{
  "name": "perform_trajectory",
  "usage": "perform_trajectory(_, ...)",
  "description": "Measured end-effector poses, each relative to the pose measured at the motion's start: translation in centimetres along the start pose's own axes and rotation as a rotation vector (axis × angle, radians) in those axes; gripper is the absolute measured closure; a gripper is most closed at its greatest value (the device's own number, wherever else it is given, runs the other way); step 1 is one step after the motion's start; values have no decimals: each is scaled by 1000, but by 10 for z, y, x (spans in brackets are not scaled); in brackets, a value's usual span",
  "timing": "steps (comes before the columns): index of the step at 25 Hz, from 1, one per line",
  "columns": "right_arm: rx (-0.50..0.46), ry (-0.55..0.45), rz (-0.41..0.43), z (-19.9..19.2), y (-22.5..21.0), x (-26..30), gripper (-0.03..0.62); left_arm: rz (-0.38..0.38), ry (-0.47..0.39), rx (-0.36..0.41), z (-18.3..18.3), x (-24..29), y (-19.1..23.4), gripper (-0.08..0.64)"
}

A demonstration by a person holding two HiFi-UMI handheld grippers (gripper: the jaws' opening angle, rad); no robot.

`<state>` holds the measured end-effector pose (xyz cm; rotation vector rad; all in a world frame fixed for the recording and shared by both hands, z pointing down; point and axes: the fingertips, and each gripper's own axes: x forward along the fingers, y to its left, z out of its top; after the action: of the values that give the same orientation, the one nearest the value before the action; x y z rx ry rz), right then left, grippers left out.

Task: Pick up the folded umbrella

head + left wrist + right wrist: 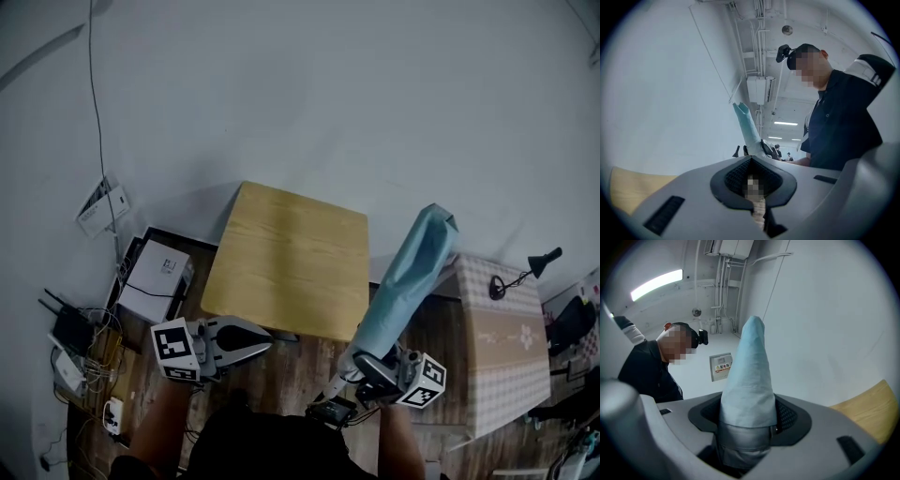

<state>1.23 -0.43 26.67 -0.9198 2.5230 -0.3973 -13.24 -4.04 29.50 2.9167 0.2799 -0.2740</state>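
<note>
The folded umbrella (408, 281) was gripped near its lower end by the wide-set jaws of the right gripper (375, 370). It was raised clear of the wooden table (291, 262), tip toward 1 o'clock, likely for carrying. The left gripper (253, 342), at 9 o'clock, was closed and empty.

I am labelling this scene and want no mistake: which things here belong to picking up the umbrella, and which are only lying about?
Belong to the job:
- umbrella, in its pale blue sleeve
- right gripper, clamped on it

Only lying about:
- wooden table
- white box
- black lamp
- cables on the floor
</note>
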Motion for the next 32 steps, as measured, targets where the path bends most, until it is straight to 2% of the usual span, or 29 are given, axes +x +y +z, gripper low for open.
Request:
perform_trajectory(4, -6, -16, 50, 9, 18, -19, 302, 49, 57, 31, -8, 14, -18, 549)
perform_trajectory(7, -33, 5, 72, 14, 34, -49, 302, 76, 36, 18, -6, 29, -30, 549)
perform_trajectory(11, -56, 86, 35, 2, 48, -104, 302, 94, 92, 24, -28, 68, -62, 549)
perform_trajectory(14, -56, 148, 5, -16, 49, -143, 302, 106, 90, -11, -45, 98, -87, 549)
perform_trajectory(17, -25, 151, 25, -27, 50, -167, 302, 163, 116, -25, -61, 115, -103, 549)
perform_trajectory(21, 6, 133, 100, -40, 58, -180, 302, 229, 188, -29, -82, 120, -125, 549)
perform_trajectory(26, 46, 130, 166, -58, 69, -184, 302, 295, 226, -43, -95, 118, -151, 549)
perform_trajectory(32, 81, 108, 186, -64, 77, -184, 302, 279, 223, -48, -97, 124, -167, 548)
